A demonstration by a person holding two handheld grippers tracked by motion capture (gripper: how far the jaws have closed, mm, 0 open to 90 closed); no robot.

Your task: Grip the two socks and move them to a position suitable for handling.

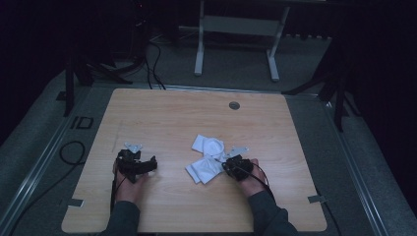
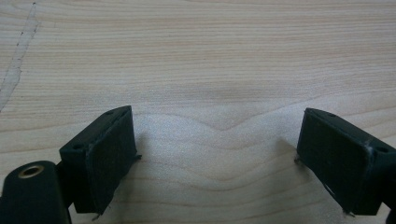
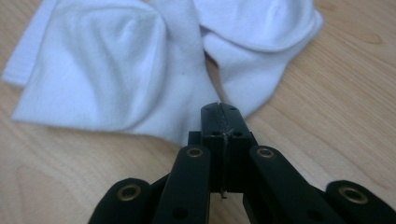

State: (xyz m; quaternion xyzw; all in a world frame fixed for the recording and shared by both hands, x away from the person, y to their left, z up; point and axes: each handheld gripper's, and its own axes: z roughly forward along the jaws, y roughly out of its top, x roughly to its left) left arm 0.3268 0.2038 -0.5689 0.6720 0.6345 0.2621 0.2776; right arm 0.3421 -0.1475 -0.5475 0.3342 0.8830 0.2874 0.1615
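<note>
A pair of white socks (image 1: 208,158) lay crumpled near the middle of the table (image 1: 162,118), one sock (image 1: 208,146) bunched on the far side and the other sock (image 1: 204,170) spread flatter on the near side, the two overlapping where they met. In the right gripper view the cloth (image 3: 116,79) showed soft folds and a ribbed cuff at its left edge, so it looked limp and likely to drag rather than slide as one piece.

The right gripper (image 1: 227,166) sat just beside the socks, at the near sock's right edge. Its jaws were clenched tight together, and in its own view their tips met right at the hem of the fabric. Whether a thin pinch of cloth was caught between them could not be told; the placement suggested a grab at the edge, the easiest place to lift a flat sock off wood.

The left gripper (image 1: 148,166) rested well apart from the socks, on their left, low over bare wood. Its jaws stood released and wide with nothing between them, probably waiting for a corner to be offered.
</note>
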